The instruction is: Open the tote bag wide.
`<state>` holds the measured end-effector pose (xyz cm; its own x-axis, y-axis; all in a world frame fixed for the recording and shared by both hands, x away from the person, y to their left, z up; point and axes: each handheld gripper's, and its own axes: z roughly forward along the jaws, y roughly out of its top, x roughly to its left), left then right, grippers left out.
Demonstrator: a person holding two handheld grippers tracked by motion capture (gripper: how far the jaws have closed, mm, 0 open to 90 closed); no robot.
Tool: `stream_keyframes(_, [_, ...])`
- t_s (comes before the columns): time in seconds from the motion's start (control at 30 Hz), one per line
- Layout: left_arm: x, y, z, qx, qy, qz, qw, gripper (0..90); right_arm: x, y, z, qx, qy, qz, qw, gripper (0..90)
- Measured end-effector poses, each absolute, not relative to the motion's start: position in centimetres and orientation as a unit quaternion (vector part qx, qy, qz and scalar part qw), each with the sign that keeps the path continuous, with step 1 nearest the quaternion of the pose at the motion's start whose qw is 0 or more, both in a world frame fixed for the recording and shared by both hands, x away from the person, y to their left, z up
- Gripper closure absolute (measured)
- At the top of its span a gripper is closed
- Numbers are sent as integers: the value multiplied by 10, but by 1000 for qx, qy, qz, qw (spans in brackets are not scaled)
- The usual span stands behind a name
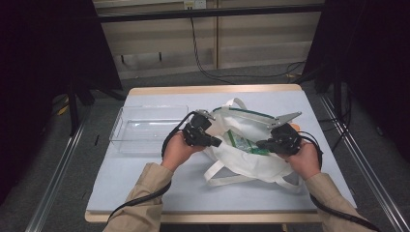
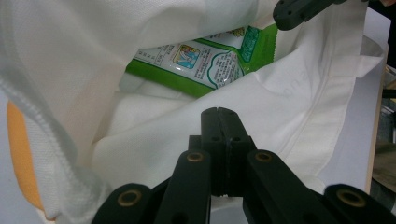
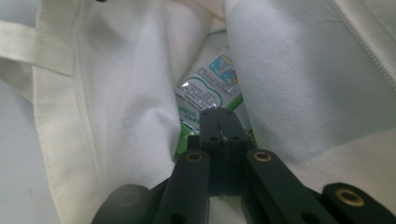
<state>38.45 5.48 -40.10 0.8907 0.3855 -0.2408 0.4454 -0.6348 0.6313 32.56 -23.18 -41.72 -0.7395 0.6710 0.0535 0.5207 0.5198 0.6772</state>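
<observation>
Both the left gripper (image 1: 218, 142) and right gripper (image 1: 260, 143), jaws closed and empty, point into the white bag (image 1: 251, 162). The right must open before seizing the green packet (image 3: 208, 95).

Person's forearms in tan long sleeves (image 1: 145, 186), cuffs ending at the wrists. Left gripper (image 1: 215, 141) and right gripper (image 1: 263, 144): matte black bodies, each trailing a thick black cable (image 1: 140, 199) toward 6 o'clock. A grey three-cornered plate (image 1: 286, 117) tops the right unit. In both gripper views, black jaw links carry brass-coloured pivot bushings (image 2: 195, 157) and small recessed screws.
</observation>
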Motion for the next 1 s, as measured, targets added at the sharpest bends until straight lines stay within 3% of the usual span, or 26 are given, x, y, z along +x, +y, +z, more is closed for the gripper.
stream_keyframes(1.0, [384,53,-407,910,222,-49,345,900,349,-247,-441,370,853,335,151,900])
